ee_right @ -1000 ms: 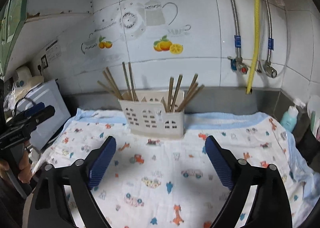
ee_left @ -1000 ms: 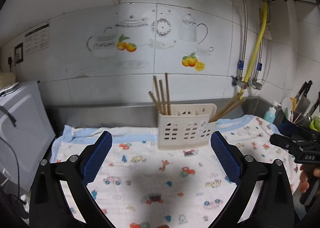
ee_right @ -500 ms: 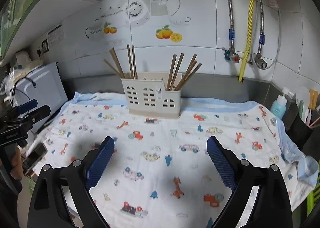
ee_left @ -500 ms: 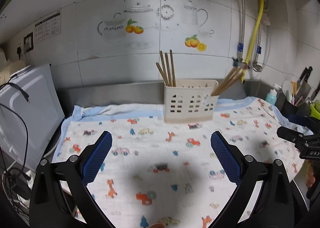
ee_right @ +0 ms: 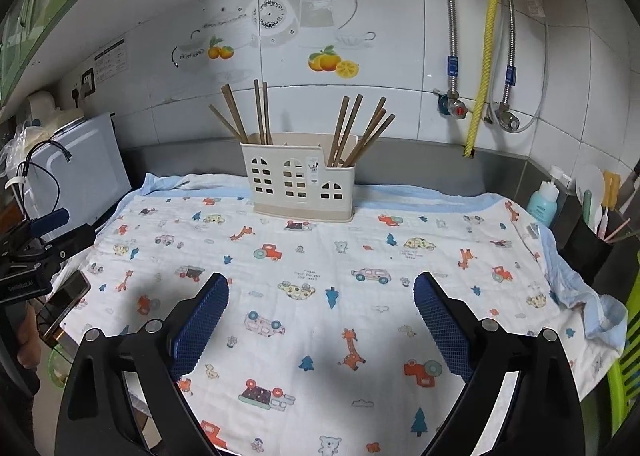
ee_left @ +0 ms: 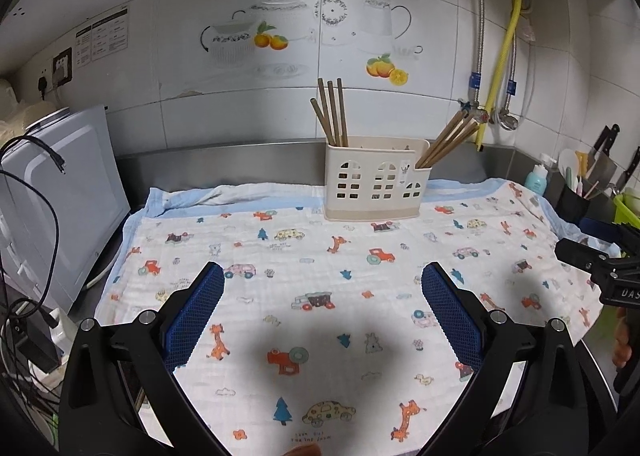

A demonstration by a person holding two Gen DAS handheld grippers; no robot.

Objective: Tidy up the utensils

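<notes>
A cream plastic utensil holder (ee_left: 376,179) (ee_right: 300,179) stands at the back of a cartoon-print cloth (ee_left: 320,276) (ee_right: 320,276). Brown chopsticks (ee_left: 332,111) (ee_right: 248,111) stick up from its left compartment. More chopsticks (ee_left: 448,139) (ee_right: 360,127) lean rightward out of its right compartment. My left gripper (ee_left: 322,308) is open over the near part of the cloth with nothing between its blue pads. My right gripper (ee_right: 320,316) is likewise open and holds nothing. Each gripper shows at the edge of the other's view.
A white appliance (ee_left: 56,195) with cables stands at the left. A teal bottle (ee_right: 544,199) and a black utensil pot (ee_right: 588,244) sit at the right. Pipes and a yellow hose (ee_right: 484,43) run down the tiled wall. A phone (ee_right: 66,302) lies off the cloth's left edge.
Both grippers have pulled back and up from the holder, so it looks smaller and more cloth shows. Both stayed open and hold nothing.
</notes>
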